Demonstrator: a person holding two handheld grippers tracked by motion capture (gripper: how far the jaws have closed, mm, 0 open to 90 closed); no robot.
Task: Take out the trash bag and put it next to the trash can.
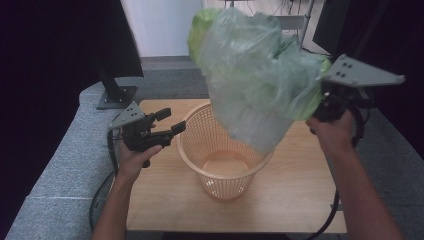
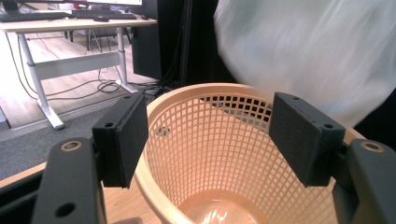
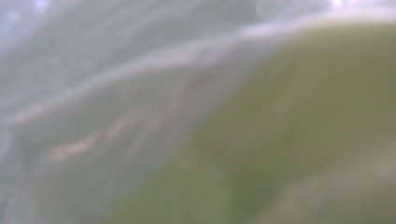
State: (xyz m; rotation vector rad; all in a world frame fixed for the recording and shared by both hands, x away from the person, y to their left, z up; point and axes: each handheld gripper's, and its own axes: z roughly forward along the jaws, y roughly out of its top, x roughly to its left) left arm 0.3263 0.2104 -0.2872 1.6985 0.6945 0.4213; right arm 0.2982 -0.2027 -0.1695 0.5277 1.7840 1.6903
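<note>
Table: wooden table [image 1: 300,200], orange basket [image 1: 225,155] at centre.
Bag: green bag [image 1: 255,80] hangs above the basket.
Right gripper [image 1: 320,100]: clenched on the bag.
Left gripper [image 1: 167,122]: released, beside the near-left rim.
Advice: spread the bag mouth over the rim, steady the basket.

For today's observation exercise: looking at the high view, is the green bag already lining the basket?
No: the bag hangs in the air above the basket, held up by the right gripper.
</note>
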